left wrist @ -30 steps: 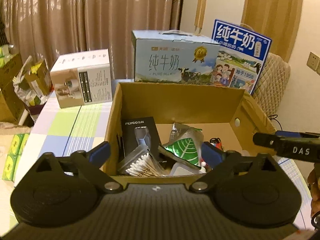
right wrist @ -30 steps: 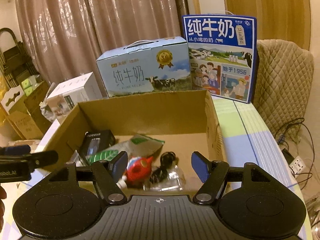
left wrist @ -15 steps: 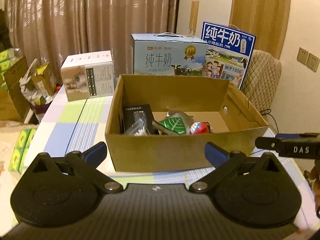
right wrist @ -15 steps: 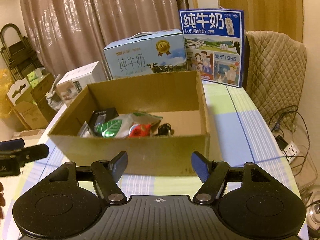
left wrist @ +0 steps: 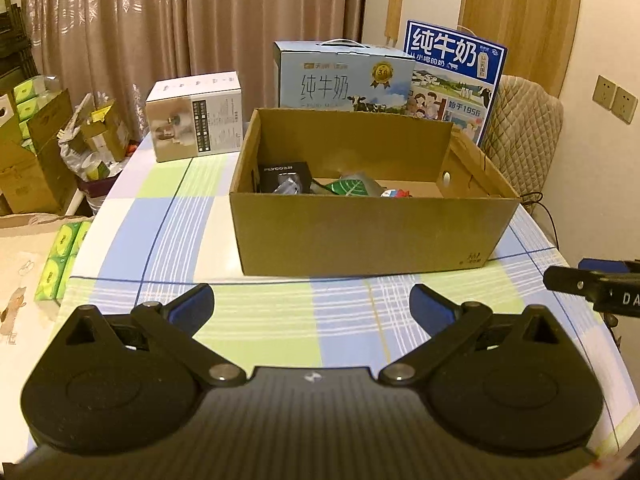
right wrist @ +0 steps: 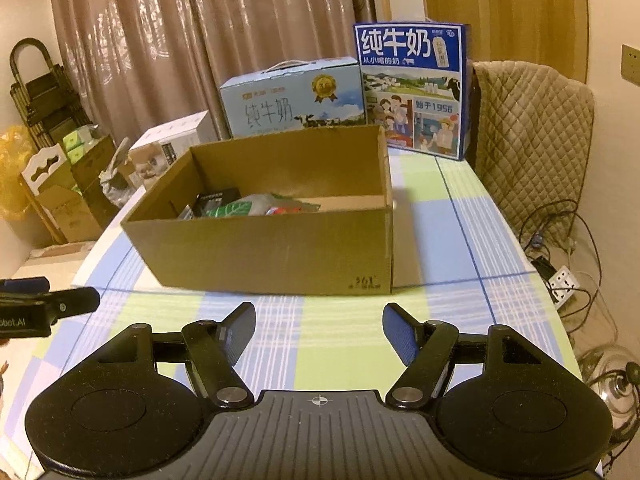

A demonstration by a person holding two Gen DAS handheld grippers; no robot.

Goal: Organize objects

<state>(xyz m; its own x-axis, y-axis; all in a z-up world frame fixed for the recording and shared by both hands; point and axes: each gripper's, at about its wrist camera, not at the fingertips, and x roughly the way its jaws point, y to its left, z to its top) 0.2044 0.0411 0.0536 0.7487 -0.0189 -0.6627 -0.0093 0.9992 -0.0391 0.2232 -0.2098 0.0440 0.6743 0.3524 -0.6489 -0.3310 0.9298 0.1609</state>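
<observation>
Left wrist view, open brown cardboard box [left wrist: 372, 236] holding packets, both tools spread apart, empty.

Both handheld tools look alike: the left gripper [left wrist: 311, 306] and the right gripper [right wrist: 319, 330] each have a ribbed black body with a small white crosshair mark, two round black discs, silver pivot screws, black link arms and blue-padded fingers [right wrist: 400, 338].

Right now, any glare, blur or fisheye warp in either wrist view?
Left wrist: warm dim light, sharp; brown cardboard box casts a soft shadow, edges bow outward. Right wrist: shiny streaks on the beige curtain, checked tablecloth lines curve, corners vignetted black.
</observation>
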